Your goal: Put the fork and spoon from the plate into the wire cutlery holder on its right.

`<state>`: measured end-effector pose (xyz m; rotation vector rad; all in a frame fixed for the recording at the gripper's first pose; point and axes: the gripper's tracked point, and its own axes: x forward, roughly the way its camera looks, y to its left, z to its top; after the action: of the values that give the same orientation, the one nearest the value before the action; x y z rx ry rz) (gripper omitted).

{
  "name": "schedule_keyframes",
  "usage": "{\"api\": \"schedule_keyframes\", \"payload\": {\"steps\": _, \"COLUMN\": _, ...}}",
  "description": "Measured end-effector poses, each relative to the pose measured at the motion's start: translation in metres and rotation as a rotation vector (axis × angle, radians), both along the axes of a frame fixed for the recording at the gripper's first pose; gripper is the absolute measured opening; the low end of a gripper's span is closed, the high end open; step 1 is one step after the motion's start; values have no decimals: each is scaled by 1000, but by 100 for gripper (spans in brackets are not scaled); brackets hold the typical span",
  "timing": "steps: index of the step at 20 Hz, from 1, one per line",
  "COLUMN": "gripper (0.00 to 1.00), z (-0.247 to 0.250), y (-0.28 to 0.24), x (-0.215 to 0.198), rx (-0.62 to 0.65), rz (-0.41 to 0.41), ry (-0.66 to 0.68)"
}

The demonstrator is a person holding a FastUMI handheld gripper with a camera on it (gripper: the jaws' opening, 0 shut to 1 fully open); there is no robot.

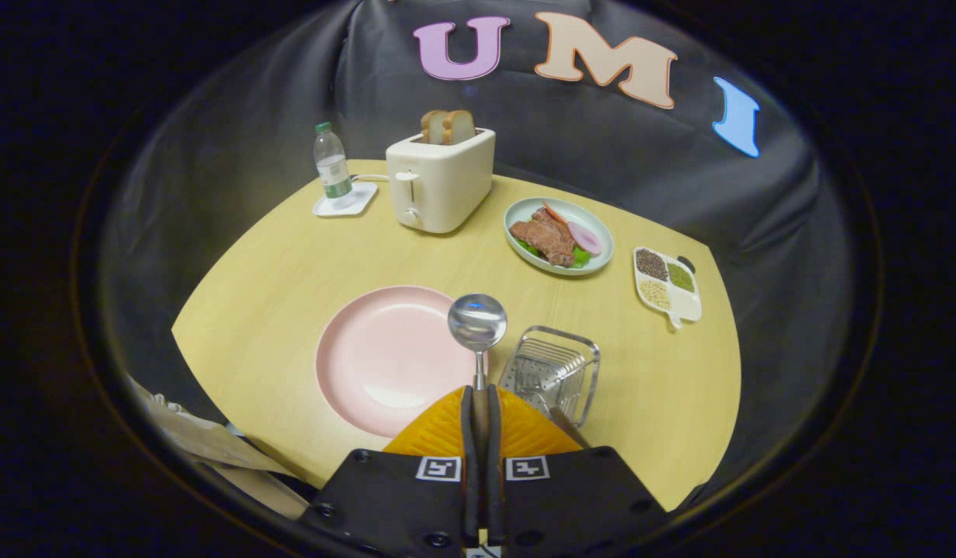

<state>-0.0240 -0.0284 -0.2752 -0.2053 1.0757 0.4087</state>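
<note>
My gripper (481, 403) is shut on the handle of a metal spoon (477, 323). The spoon's bowl stands up just ahead of the fingers, over the right rim of the pink plate (385, 356). No cutlery lies on the visible part of the plate. Right of the plate stands the wire cutlery holder (554, 370), just ahead and to the right of the fingers. A metal fork (565, 372) lies inside the holder, its handle end sticking out toward me.
On the wooden table (276, 271), a white toaster (439, 182) with bread stands beyond the plate. A water bottle (332, 164) on a coaster is at the far left. A plate of food (559, 235) and a divided dish of grains (667, 285) sit at the far right.
</note>
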Motion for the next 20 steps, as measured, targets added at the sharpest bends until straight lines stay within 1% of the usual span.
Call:
{"api": "schedule_keyframes", "payload": {"steps": 4, "gripper": 7, "z": 1, "y": -22, "x": -1, "rx": -22, "rz": -7, "ry": 27}}
{"api": "schedule_keyframes", "payload": {"steps": 7, "gripper": 7, "z": 5, "y": -32, "x": -1, "rx": -15, "rz": -41, "ry": 59}}
{"api": "schedule_keyframes", "payload": {"steps": 11, "gripper": 7, "z": 3, "y": -53, "x": 0, "rx": -56, "rz": -76, "ry": 87}}
{"api": "schedule_keyframes", "payload": {"steps": 15, "gripper": 8, "z": 4, "y": -55, "x": 0, "rx": -52, "rz": -93, "ry": 111}}
{"api": "schedule_keyframes", "payload": {"steps": 17, "gripper": 11, "z": 2, "y": -52, "x": 1, "rx": -40, "rz": -93, "ry": 109}}
{"api": "schedule_keyframes", "payload": {"steps": 18, "gripper": 14, "z": 3, "y": -51, "x": 7, "rx": -33, "rz": -96, "ry": 89}}
{"api": "schedule_keyframes", "payload": {"steps": 19, "gripper": 13, "z": 3, "y": -50, "x": 10, "rx": -24, "rz": -105, "ry": 81}}
{"api": "schedule_keyframes", "payload": {"steps": 20, "gripper": 17, "z": 6, "y": -49, "x": 8, "rx": -13, "rz": -112, "ry": 85}}
